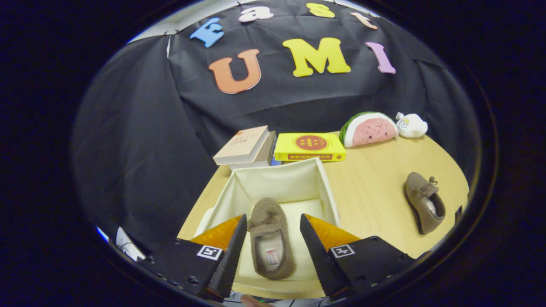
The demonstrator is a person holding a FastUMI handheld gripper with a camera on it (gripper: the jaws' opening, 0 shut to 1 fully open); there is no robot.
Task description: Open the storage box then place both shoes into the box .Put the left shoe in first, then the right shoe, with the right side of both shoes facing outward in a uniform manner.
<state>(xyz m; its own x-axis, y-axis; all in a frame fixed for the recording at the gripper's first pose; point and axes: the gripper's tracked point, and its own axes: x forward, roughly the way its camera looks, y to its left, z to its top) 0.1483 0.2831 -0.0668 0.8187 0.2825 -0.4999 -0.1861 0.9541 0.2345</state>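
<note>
The cream fabric storage box stands open on the wooden table, just ahead of my fingers. One brown moccasin shoe lies flat on the box floor, toe pointing away, in the gap between my two fingers. My gripper is open above the box, and neither finger touches the shoe. The other brown shoe lies on the table to the right of the box, well apart from it, opening facing up.
Behind the box a beige book rests on a stack and a yellow book lies flat. A watermelon plush and a small white plush sit at the table's back right. Bare wooden table lies between box and second shoe.
</note>
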